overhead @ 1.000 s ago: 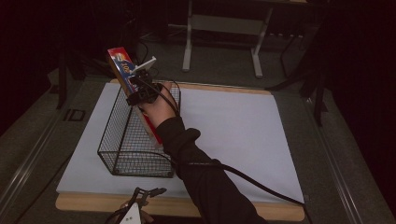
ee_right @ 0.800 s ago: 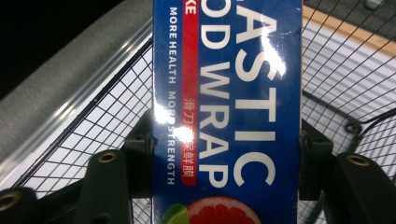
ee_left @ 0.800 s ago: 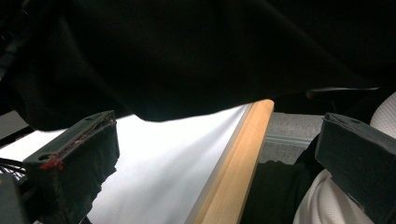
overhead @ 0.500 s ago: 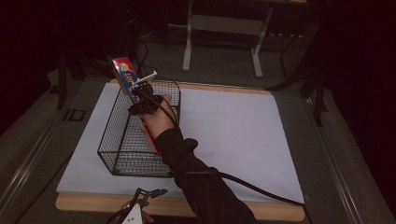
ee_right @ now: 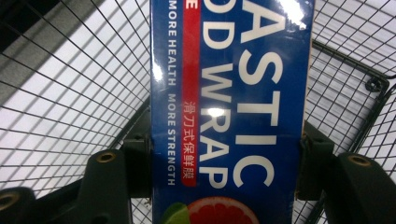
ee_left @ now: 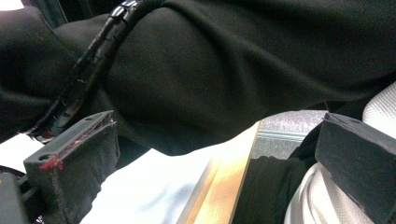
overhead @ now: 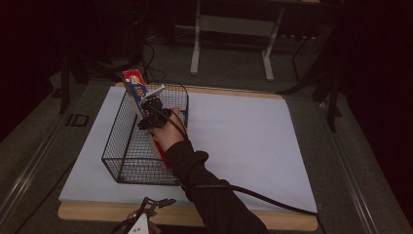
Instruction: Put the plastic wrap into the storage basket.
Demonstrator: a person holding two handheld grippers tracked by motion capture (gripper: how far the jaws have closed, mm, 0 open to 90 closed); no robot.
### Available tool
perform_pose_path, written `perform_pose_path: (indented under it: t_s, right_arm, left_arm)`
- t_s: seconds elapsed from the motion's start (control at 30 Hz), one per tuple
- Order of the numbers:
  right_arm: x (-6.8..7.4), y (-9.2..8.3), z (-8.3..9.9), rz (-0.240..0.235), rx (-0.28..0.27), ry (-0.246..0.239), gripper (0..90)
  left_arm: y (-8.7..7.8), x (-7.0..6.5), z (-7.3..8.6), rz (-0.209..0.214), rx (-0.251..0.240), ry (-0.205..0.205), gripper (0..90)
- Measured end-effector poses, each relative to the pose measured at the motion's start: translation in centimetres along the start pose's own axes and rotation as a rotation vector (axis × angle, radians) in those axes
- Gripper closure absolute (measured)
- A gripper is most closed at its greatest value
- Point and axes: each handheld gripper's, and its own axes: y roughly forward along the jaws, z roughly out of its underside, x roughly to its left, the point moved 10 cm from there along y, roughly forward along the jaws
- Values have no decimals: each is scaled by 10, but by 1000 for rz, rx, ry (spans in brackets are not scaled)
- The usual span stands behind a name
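While reaching forward over one wire basket, right gripper clamped on one plastic wrap box, tilted; left gripper low, jaws wide apart.

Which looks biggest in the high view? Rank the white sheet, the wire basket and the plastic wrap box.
1. White sheet, largest.
2. Wire basket, clearly smaller.
3. Plastic wrap box, smallest as seen, though the right gripper and hand hide part of it.

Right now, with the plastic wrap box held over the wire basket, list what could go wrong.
1. The plastic wrap box is long, and the right hand-held gripper clamps it partway along; it may pivot or slip.
2. Its far end pokes over the wire basket rim, so it could catch the mesh or tip the basket.
3. The left hand-held gripper sits open at the table edge, steadying nothing.
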Motion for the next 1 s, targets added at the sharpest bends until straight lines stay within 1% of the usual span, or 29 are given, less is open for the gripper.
perform_pose_path:
  t_s: [0.07, 0.13, 0.2, 0.23, 0.27, 0.47, 0.53, 0.73, 0.87, 0.93, 0.97, 1.0]
  right_arm:
    - [-1, 2, 2, 16, 7, -14, 389]
    - [-1, 6, 6, 7, 25, -14, 387]
    - [-3, 11, 11, 21, 43, -29, 380]
    - [-4, 13, 11, 27, 32, -31, 384]
    - [-5, 13, 11, 27, 33, -19, 383]
    - [-8, 14, 11, 24, 25, -13, 382]
    - [-9, 15, 11, 23, 23, -4, 382]
    - [-10, 15, 10, 33, 22, -16, 376]
    - [-10, 15, 10, 29, 26, -39, 353]
    - [-8, 14, 10, 20, 23, -57, 288]
    - [-7, 12, 9, 22, 15, -64, 282]
    - [-6, 10, 8, 20, 7, -72, 235]
  left_arm:
    - [0, 0, 1, -1, 5, 4, 1]
    - [1, 0, 2, 3, 11, 4, 1]
    - [1, -1, 2, 4, 15, 4, 1]
    - [2, -1, 2, 5, 16, 3, 1]
    - [2, -1, 2, 6, 16, 3, 1]
    - [3, -2, 4, 12, 23, 3, 1]
    - [3, -2, 4, 12, 27, 4, 1]
    - [3, -2, 4, 17, 27, 1, 1]
    - [4, -2, 5, 19, 29, 2, 1]
    - [4, -3, 5, 21, 32, 0, 1]
    - [4, -3, 6, 21, 35, 0, 1]
    - [4, -3, 6, 20, 35, 1, 1]
